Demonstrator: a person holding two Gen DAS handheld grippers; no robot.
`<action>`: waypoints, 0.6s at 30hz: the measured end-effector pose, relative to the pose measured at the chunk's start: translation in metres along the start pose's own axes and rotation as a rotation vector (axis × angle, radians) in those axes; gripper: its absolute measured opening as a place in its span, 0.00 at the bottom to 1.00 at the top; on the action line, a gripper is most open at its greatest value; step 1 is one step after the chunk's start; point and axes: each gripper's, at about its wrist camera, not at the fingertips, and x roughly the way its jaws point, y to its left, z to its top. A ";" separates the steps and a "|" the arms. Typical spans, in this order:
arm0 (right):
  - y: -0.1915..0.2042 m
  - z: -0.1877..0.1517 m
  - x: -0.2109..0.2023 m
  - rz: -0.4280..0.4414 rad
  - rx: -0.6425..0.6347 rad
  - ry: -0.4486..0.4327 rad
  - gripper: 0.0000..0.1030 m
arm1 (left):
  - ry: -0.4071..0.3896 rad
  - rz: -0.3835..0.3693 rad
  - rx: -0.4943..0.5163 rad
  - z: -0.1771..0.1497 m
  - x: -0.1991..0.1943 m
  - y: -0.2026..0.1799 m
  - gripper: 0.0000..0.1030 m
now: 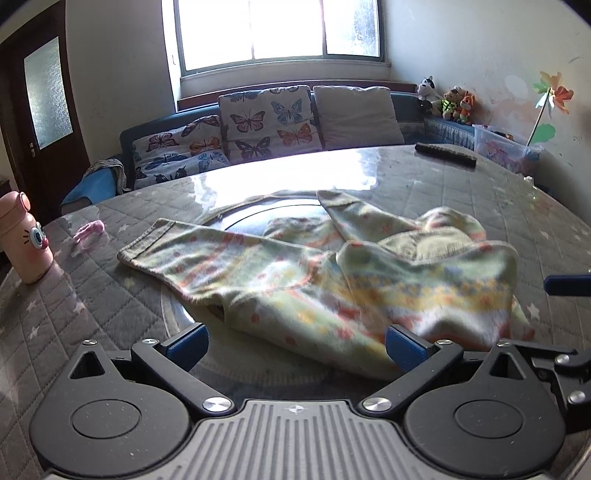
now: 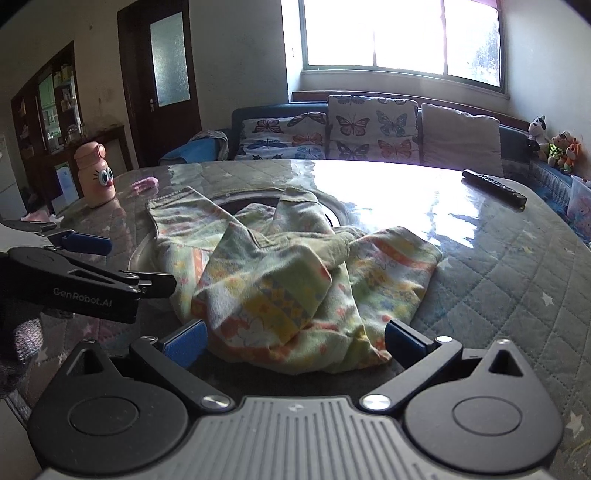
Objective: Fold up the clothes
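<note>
Lying crumpled on table (image 1: 480,192): patterned trousers (image 1: 280,273).

Bright window (image 1: 280,29) in far wall, daylight glaring off glossy cover of round table (image 1: 461,192) with grey quilted star-print cloth. Dark blue sofa (image 2: 258,110) below window; butterfly-print cushions (image 1: 266,120) beside plain pale cushion (image 1: 356,112). Cream walls, marked and scuffed at right. Dark wooden door (image 2: 162,70) with frosted glass pane at left; beyond it dark cabinet (image 2: 48,107) with glazed shelves
</note>
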 end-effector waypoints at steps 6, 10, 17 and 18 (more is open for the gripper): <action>-0.003 0.016 0.008 0.035 0.000 -0.010 1.00 | -0.007 -0.005 -0.009 0.021 0.013 0.002 1.00; -0.001 0.025 0.012 0.055 -0.011 -0.019 1.00 | -0.001 -0.027 -0.039 0.040 0.025 0.005 1.00; 0.000 0.033 0.023 0.072 -0.031 -0.011 1.00 | 0.051 -0.094 -0.076 0.066 0.057 0.004 1.00; -0.001 0.033 0.025 0.074 -0.032 -0.008 1.00 | 0.065 -0.105 -0.077 0.067 0.062 0.003 0.99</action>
